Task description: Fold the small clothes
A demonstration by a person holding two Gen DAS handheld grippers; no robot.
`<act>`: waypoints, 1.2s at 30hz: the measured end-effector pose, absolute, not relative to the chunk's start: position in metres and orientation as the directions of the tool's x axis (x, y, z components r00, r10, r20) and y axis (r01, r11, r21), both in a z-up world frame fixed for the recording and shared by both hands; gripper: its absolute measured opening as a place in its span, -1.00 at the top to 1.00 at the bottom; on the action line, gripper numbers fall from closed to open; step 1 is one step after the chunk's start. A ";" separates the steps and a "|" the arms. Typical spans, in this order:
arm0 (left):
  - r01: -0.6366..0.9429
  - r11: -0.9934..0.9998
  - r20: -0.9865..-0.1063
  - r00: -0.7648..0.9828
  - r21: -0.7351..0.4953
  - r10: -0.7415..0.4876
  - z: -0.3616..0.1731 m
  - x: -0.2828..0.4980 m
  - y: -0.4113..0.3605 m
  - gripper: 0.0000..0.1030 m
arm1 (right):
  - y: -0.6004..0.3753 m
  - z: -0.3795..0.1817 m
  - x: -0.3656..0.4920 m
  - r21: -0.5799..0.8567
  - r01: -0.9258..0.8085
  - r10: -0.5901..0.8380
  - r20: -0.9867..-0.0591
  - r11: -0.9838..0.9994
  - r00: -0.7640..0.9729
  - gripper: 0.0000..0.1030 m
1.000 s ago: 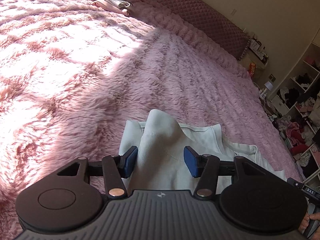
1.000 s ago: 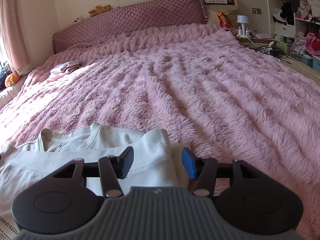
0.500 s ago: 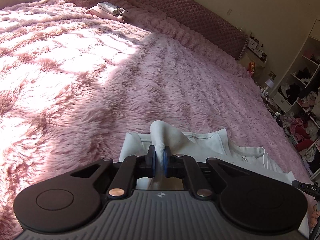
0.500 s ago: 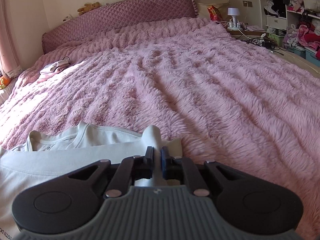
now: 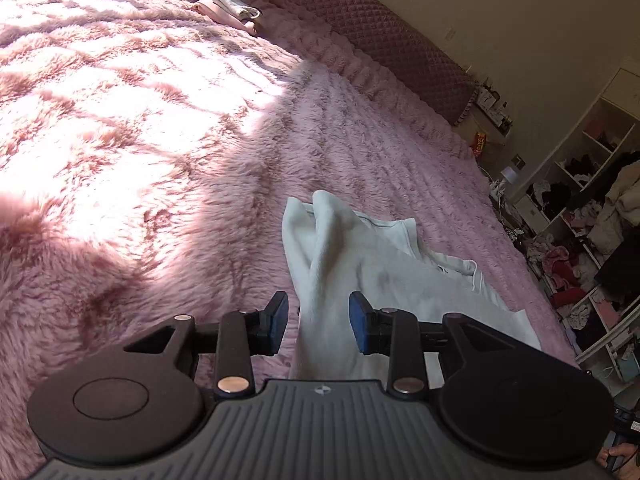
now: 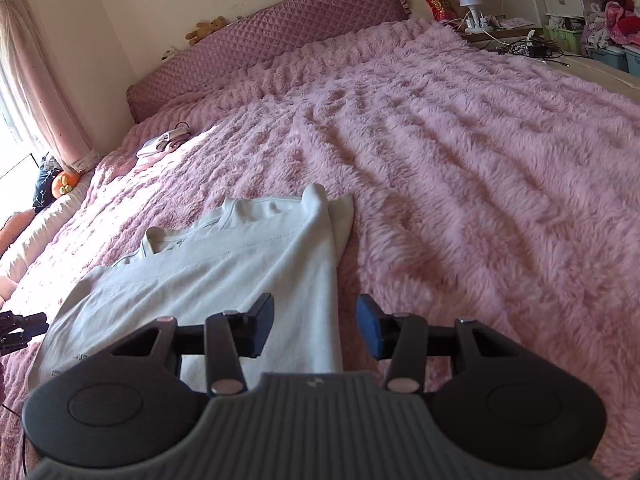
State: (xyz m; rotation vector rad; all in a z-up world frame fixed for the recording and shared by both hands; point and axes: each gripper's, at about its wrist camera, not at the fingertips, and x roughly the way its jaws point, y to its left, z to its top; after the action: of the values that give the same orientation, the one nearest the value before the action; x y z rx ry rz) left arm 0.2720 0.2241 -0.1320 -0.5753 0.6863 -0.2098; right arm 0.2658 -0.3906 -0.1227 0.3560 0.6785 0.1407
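Two tongs are seen above a pink fluffy bed (image 6: pixel 460 128), and both are spread apart with nothing pinched between their blue pads. In the left wrist view, the left tongs (image 5: pixel 318 320) are held over the near edge of a pale garment (image 5: pixel 360 280); a raised ridge of its cloth runs from between the pads toward 12 o'clock, ending in a bunched peak. In the right wrist view, the right tongs (image 6: pixel 316 330) are placed at the garment's right-hand edge, so that the cloth lies under the left pad and stretches off toward 10 o'clock, where the neckline with small buttons is seen. A folded-over corner is seen at 12 o'clock from these tongs.

The garment is laid on the bed at its near side, with its long axis judged to run roughly from the tongs away toward the headboard (image 6: pixel 260 40). Each side edge is nearer to the tongs on its own side, so the next fold is judged to depend on those edges being gripped evenly. A small pile of folded clothes (image 6: pixel 162 146) is seen well apart, at 11 o'clock near the headboard.
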 end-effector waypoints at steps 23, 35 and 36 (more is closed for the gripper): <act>0.013 0.714 -0.515 0.683 -0.700 -0.518 -0.166 0.224 0.232 0.88 | -0.396 -0.120 0.205 0.386 0.071 0.223 -0.665 0.920 0.713 1.00; -0.024 0.739 -0.566 0.660 -0.673 -0.494 -0.154 0.219 0.230 0.84 | -0.368 -0.119 0.185 0.215 0.094 0.056 -0.603 0.972 0.796 0.36; -0.009 0.753 -0.558 0.677 -0.658 -0.480 -0.145 0.217 0.227 0.84 | -0.359 -0.111 0.182 0.203 0.051 0.077 -0.573 0.978 0.816 0.35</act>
State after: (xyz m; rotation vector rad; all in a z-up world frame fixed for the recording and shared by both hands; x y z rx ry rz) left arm 0.2171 0.2268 -0.1454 -0.6796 0.7941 -0.2893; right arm 0.1825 -0.3589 -0.1108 0.2143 0.6179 0.0137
